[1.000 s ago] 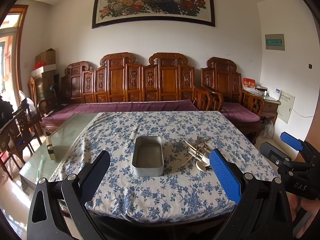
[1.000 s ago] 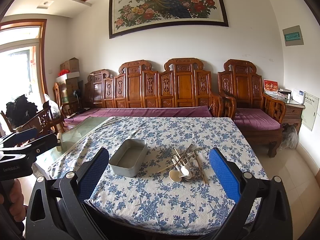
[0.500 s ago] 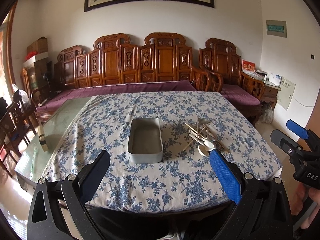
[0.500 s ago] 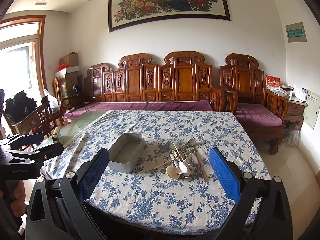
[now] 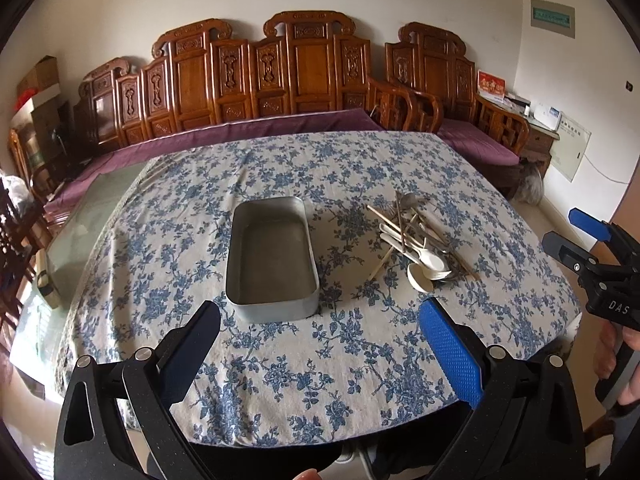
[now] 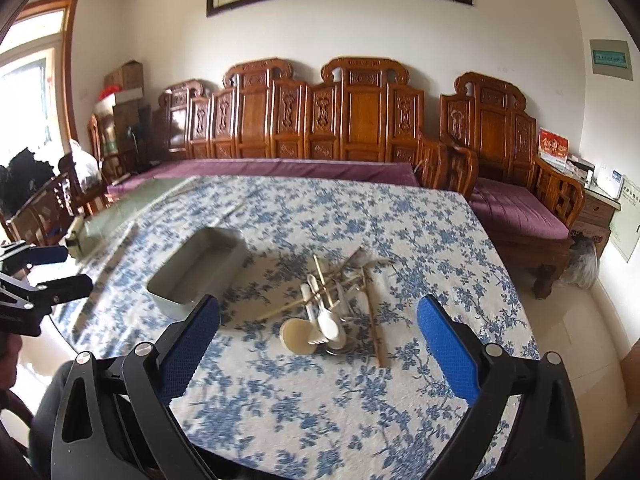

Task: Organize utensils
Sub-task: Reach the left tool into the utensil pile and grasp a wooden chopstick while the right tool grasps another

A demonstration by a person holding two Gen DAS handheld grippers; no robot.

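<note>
An empty grey metal tray (image 5: 272, 254) (image 6: 198, 268) sits mid-table on the blue-flowered tablecloth (image 5: 320, 168). To its right lies a tangled pile of utensils (image 5: 416, 240) (image 6: 334, 304): white spoons, metal spoons and wooden chopsticks. My left gripper (image 5: 320, 344) hangs open above the near table edge, in front of the tray. My right gripper (image 6: 318, 338) is open too, held above the table just short of the pile. Each gripper also shows at the edge of the other's view, the right gripper (image 5: 576, 236) at the right and the left gripper (image 6: 60, 268) at the left. Neither holds anything.
Carved wooden benches (image 5: 304, 76) with purple cushions line the far wall. A bare glass strip of table (image 5: 100, 208) lies left of the cloth. A side cabinet (image 6: 596, 208) stands at the right. A hand (image 5: 624, 364) grips the right tool.
Both grippers have moved forward and tilted down toward the table, so the tray and the utensil pile now look larger and nearer. Nothing on the table has shifted.
</note>
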